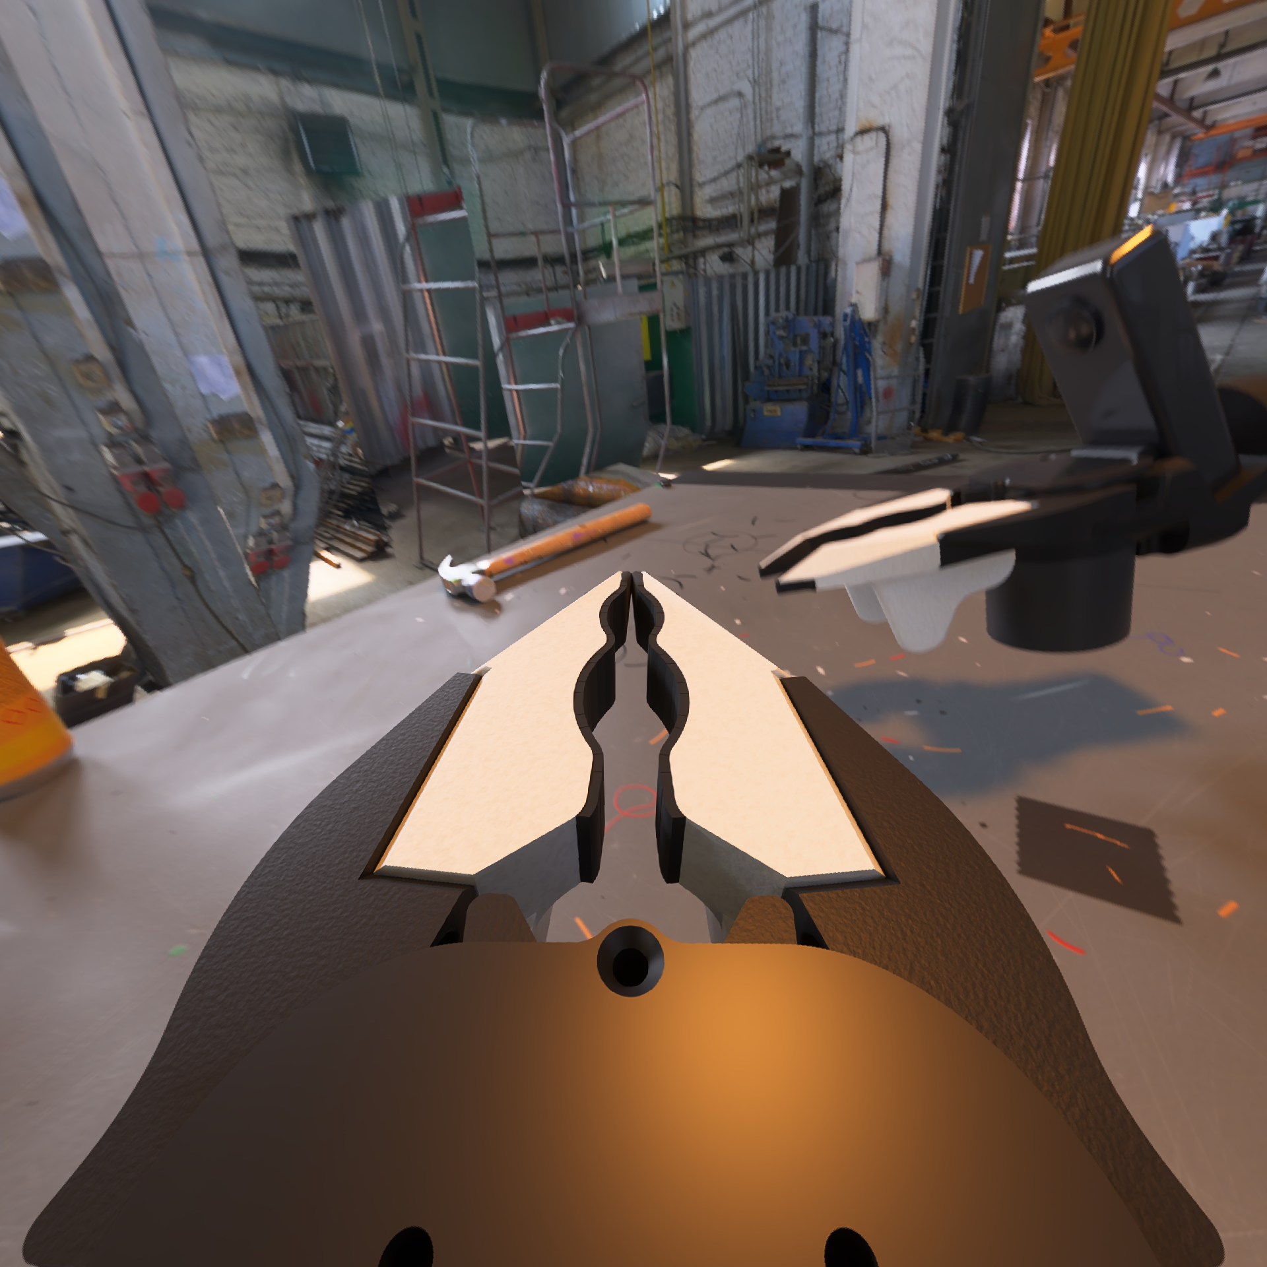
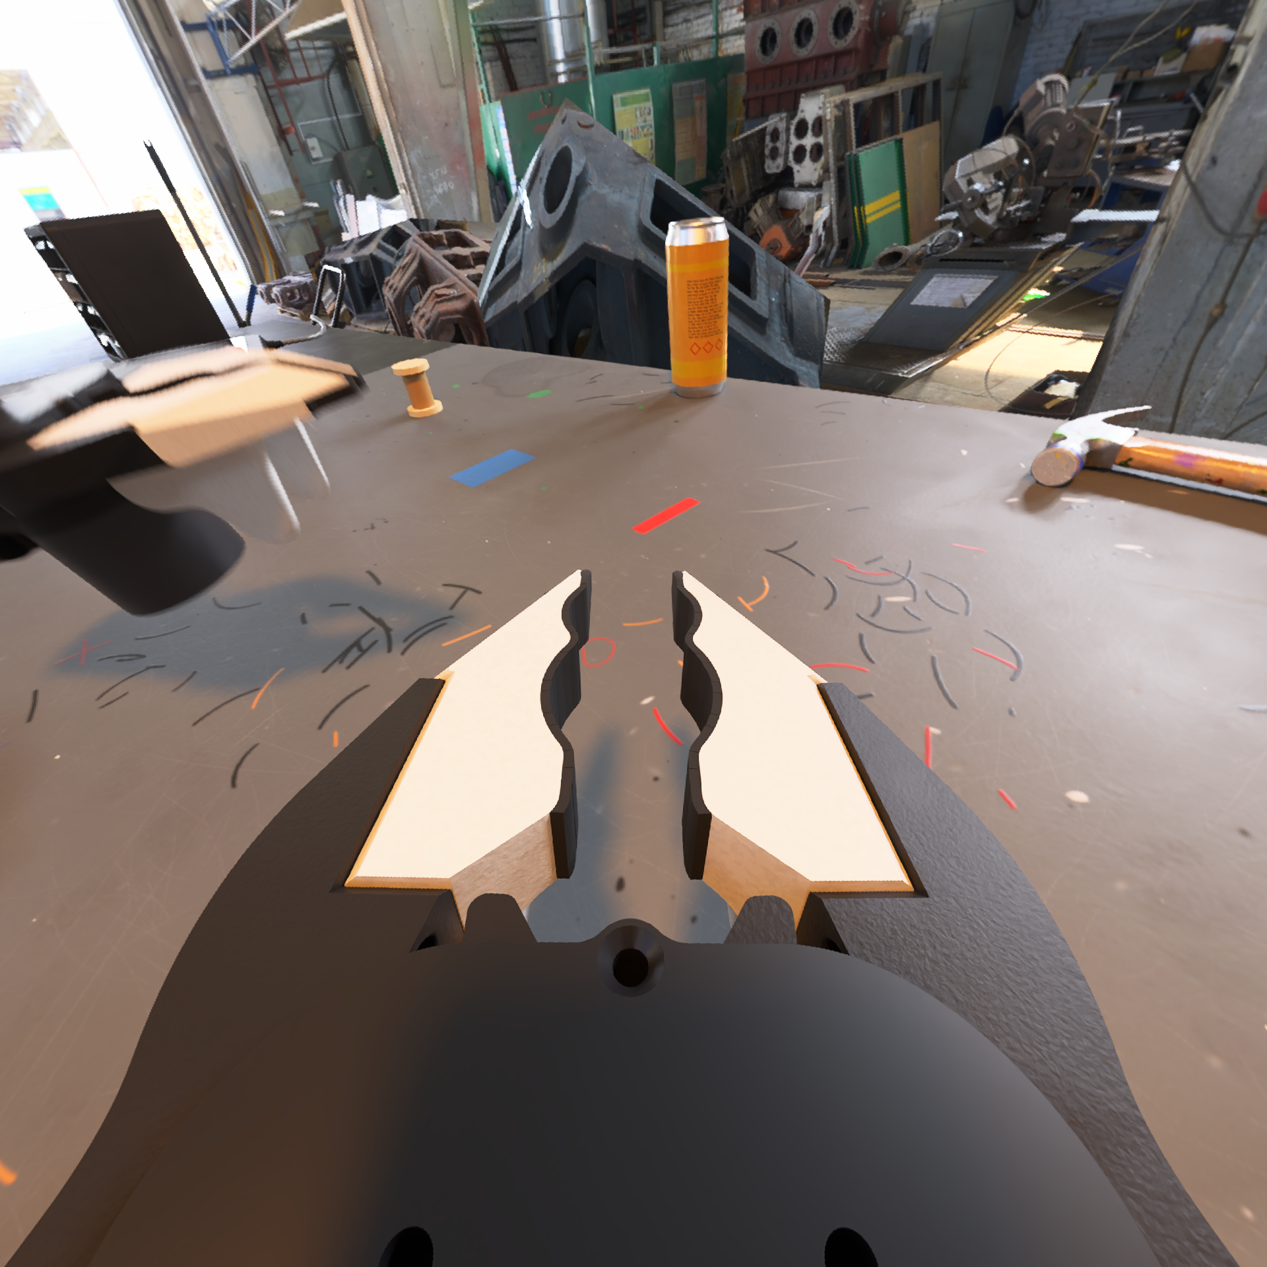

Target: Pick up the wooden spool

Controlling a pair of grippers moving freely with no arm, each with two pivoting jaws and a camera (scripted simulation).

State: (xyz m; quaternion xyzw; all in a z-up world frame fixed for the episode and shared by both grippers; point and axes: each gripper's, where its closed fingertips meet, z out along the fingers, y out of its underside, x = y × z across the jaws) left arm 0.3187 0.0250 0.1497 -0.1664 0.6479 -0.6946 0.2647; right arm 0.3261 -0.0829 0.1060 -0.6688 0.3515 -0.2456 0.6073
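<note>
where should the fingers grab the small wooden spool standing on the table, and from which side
Grip the small tan wooden spool by its narrow middle barrel, between the two wider end flanges. It stands upright on the brown table, so come in level from the side; the flanges above and below should keep it from slipping out. The open right gripper looks wide enough.

Closed left claw [image 1: 631,583] above table [image 1: 274,788]

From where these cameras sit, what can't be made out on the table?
- Wooden spool: absent from the left wrist view; small and far in the right wrist view.
- Orange can: cut by the left wrist view's left edge.
- Hammer: handle cut by the right wrist view's right edge.
- Left tool: blurred there.
</note>
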